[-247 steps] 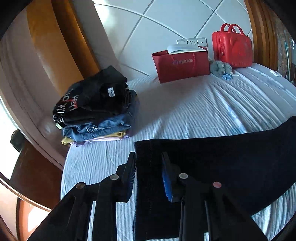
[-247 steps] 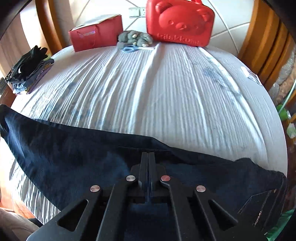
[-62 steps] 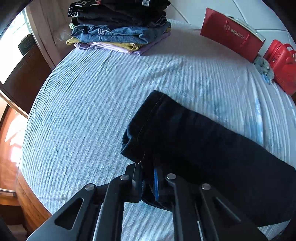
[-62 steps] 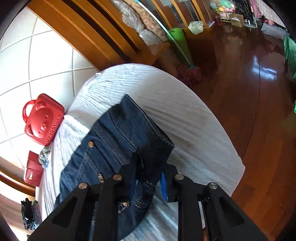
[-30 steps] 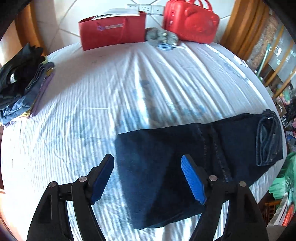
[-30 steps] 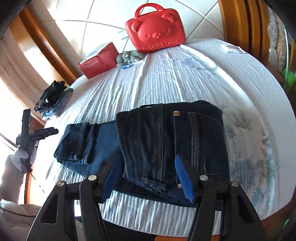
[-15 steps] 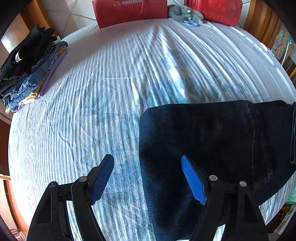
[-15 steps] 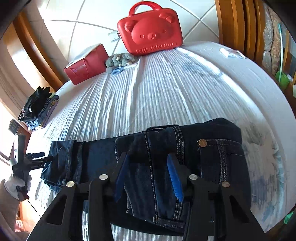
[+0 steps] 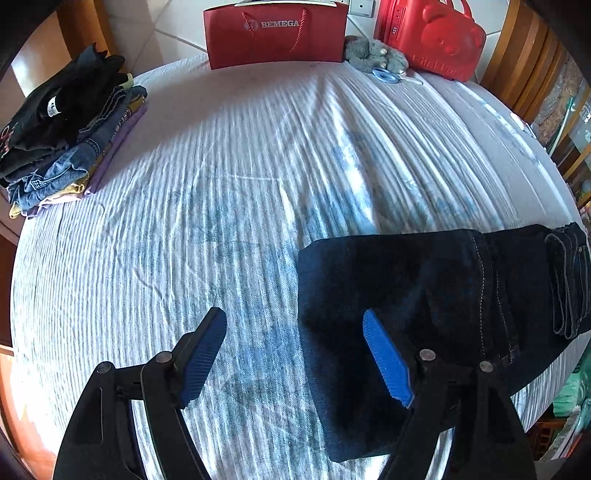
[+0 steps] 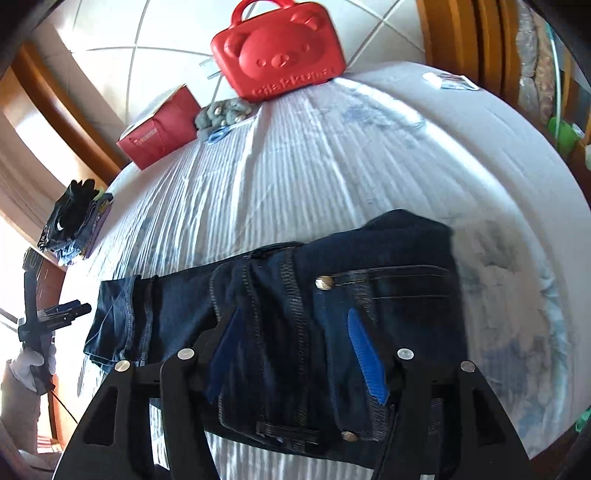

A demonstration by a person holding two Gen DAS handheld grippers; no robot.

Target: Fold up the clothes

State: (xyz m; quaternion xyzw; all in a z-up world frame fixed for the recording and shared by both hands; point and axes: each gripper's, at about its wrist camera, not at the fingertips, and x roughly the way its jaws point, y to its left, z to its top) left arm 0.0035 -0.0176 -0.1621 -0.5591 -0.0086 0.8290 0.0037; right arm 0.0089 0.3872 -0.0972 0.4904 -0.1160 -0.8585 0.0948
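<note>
Bed: covered with a white-and-blue striped, wrinkled sheet; carries everything listed below.

Jeans: dark blue denim, partly folded, lying flat along the near edge of the bed toward its right corner. Waistband with metal button faces up in the right wrist view; leg hems lie at the garment's left end.

Left tool: jaws wide apart, blue pads showing, nothing between them. It points down over the near edge of the bed; the left finger hangs over bare sheet, the right finger over the jeans' left end. Contact with the cloth cannot be told.

Right tool: jaws opening, astride the waistband part of the jeans, denim between the pads but not pinched.

Stack of folded clothes: black garment on top, denim, yellow and lilac beneath; far left corner of the bed.

Red paper bag: upright at the far edge.

Red bear-face case: far edge, right of the bag.

Grey plush toy: between bag and case, with blue-handled scissors just in front.

White-gloved hand: seen holding the left tool, beyond the bed's left edge.
</note>
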